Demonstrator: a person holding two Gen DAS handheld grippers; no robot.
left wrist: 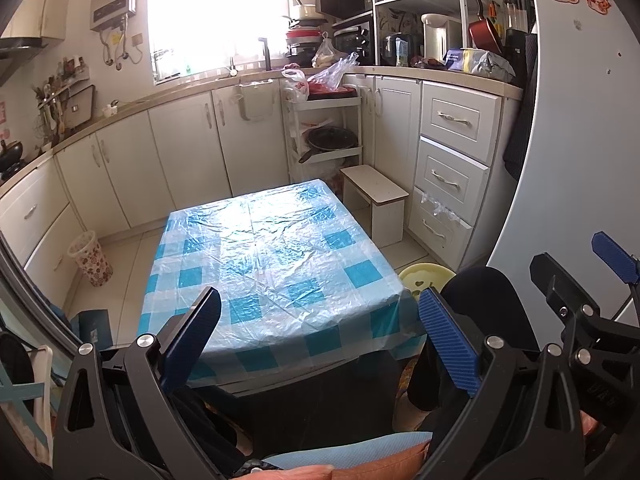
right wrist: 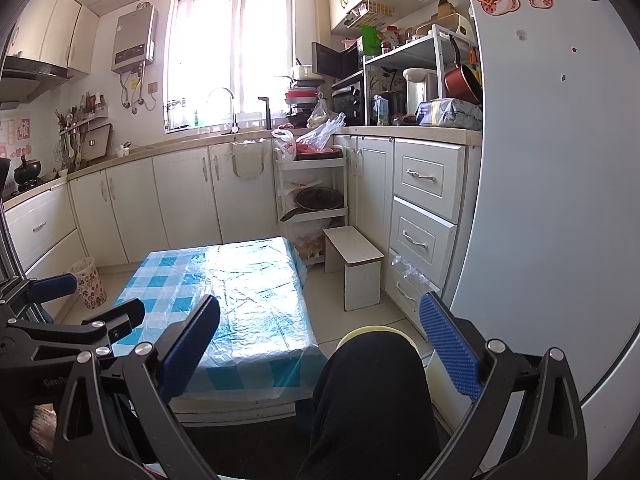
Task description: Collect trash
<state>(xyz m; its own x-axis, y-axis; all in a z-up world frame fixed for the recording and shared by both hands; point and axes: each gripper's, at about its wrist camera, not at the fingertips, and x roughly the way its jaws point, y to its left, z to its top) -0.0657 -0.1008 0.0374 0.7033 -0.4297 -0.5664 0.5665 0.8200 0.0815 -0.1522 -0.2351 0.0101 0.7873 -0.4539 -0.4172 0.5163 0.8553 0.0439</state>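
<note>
A low table (left wrist: 276,264) covered with a blue-and-white checked plastic cloth stands in the kitchen; it also shows in the right wrist view (right wrist: 240,300). I see nothing lying on its top. A patterned waste bin (left wrist: 91,258) stands on the floor left of the table, also in the right wrist view (right wrist: 89,282). My left gripper (left wrist: 320,332) is open and empty, held near the table's front edge. My right gripper (right wrist: 320,340) is open and empty above the person's knee (right wrist: 372,392); it also shows in the left wrist view (left wrist: 576,276).
A small white step stool (left wrist: 376,200) stands right of the table. A yellow stool (left wrist: 426,276) is by the knee. A white trolley rack (left wrist: 324,132) with pans and plastic bags stands against the cabinets. A white fridge (right wrist: 560,200) fills the right.
</note>
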